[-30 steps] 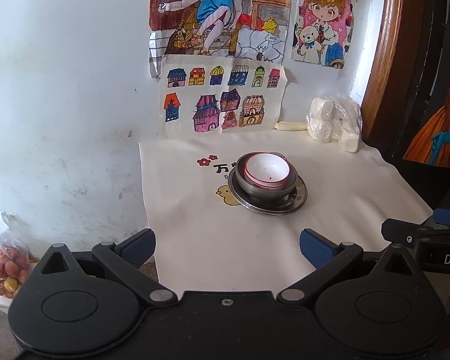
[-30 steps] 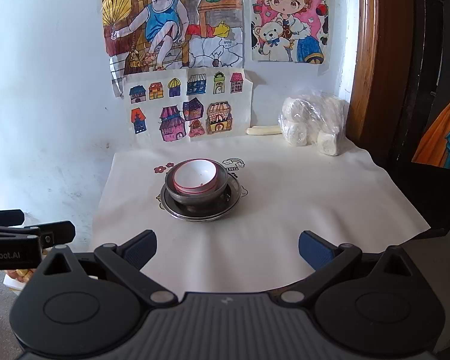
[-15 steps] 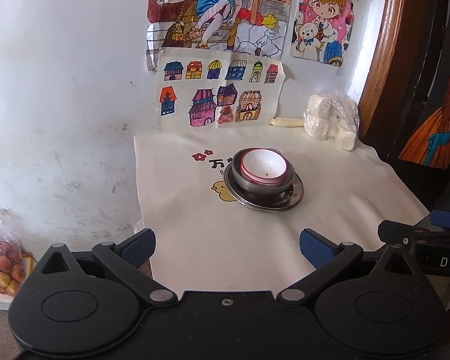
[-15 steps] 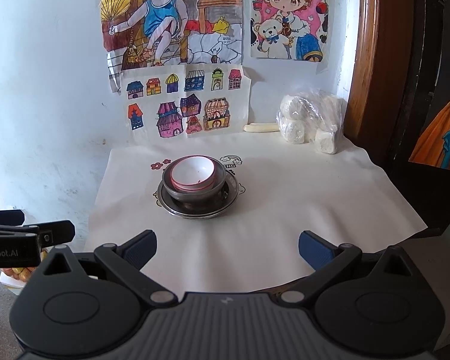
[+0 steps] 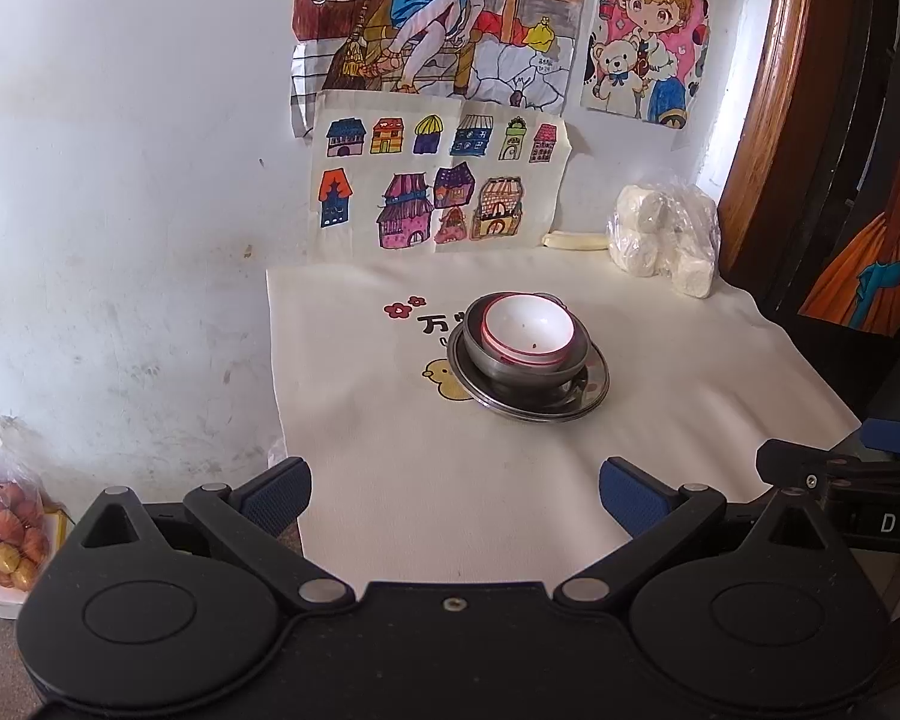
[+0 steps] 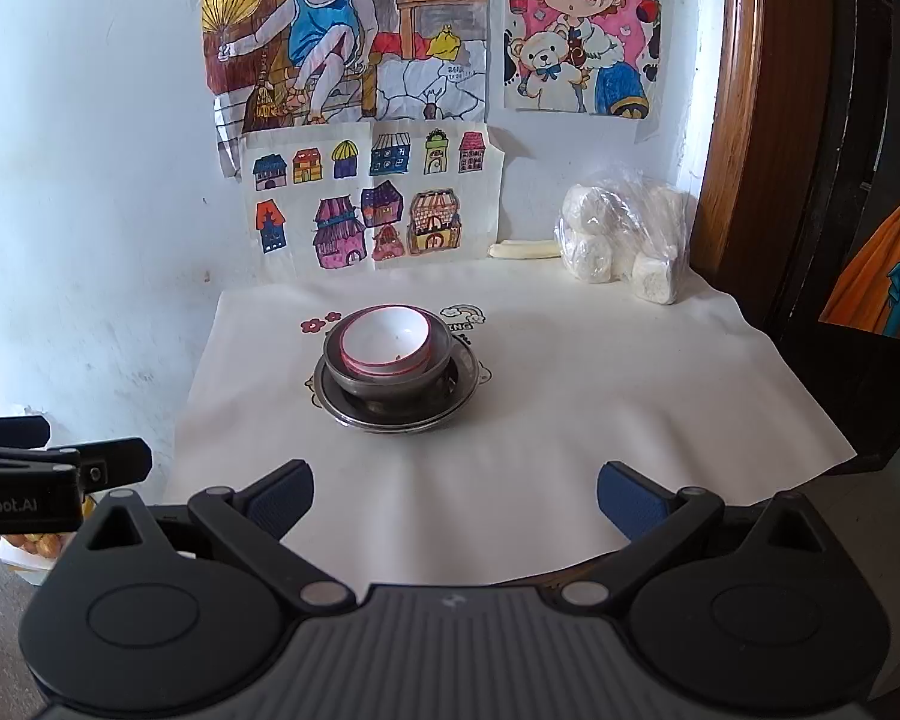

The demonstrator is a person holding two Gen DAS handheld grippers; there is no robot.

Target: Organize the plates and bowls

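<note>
A white bowl with a red rim (image 5: 528, 329) (image 6: 385, 339) sits nested in a steel bowl (image 5: 513, 373) (image 6: 384, 387), which stands on a steel plate (image 5: 591, 387) (image 6: 459, 399) in the middle of a cream cloth (image 5: 450, 456) (image 6: 600, 408). My left gripper (image 5: 455, 495) is open over the cloth's near edge, well short of the stack, with nothing between its fingers. My right gripper (image 6: 455, 495) is likewise open and empty, near the front edge. Each gripper's side shows at the edge of the other's view.
A plastic bag of white lumps (image 5: 663, 234) (image 6: 624, 234) and a pale stick (image 6: 523, 249) lie at the back right by the wall. Drawings hang on the wall. A bag of orange-red fruit (image 5: 3, 531) sits low on the left. A dark wooden frame (image 6: 750, 150) bounds the right side.
Both grippers have drawn back and risen slightly, so the stack looks a little farther and higher in view. The stack itself has not moved.
</note>
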